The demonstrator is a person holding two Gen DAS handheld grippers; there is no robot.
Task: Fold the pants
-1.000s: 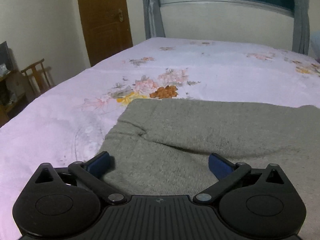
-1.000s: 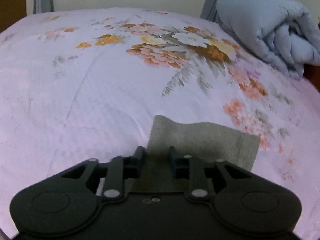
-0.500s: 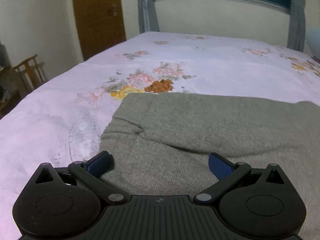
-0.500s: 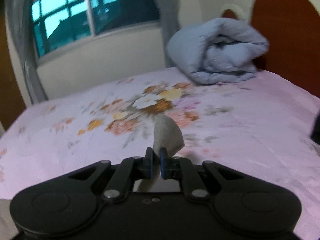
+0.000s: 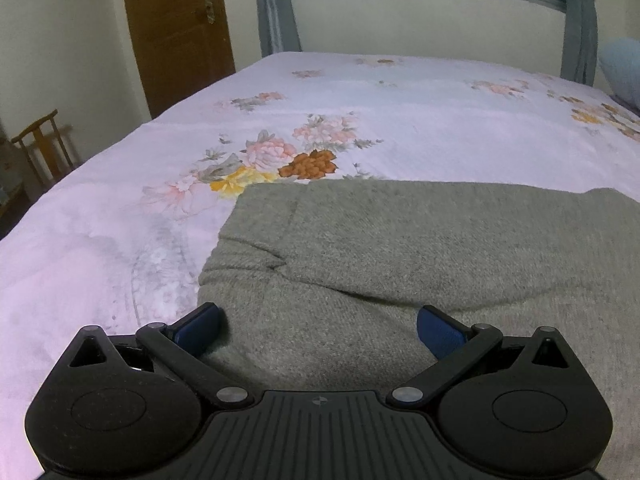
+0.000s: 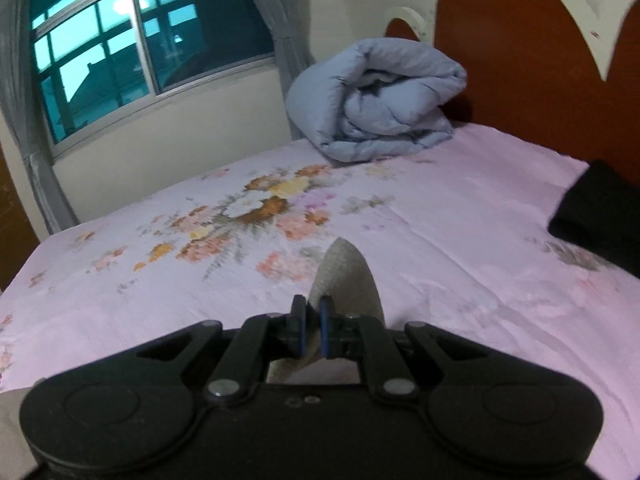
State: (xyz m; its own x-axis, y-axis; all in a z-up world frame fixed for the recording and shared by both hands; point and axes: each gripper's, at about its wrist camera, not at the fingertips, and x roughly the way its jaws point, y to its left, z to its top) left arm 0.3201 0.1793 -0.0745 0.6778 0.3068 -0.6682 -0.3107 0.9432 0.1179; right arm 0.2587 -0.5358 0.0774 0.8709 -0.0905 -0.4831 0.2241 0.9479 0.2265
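The grey knit pants lie flat on the pink floral bed sheet in the left wrist view. My left gripper is open, low over the near edge of the pants, its blue pads apart and holding nothing. In the right wrist view my right gripper is shut on a grey end of the pants, which sticks up past the fingertips, lifted above the sheet.
A rolled blue quilt lies by the wooden headboard. A black folded item sits at the right edge of the bed. A door, a wooden chair and a curtained window stand around the bed.
My right gripper closed on the pants end and lifted it off the sheet, tilting up toward the headboard. My left gripper stayed open over the pants, shifting only slightly.
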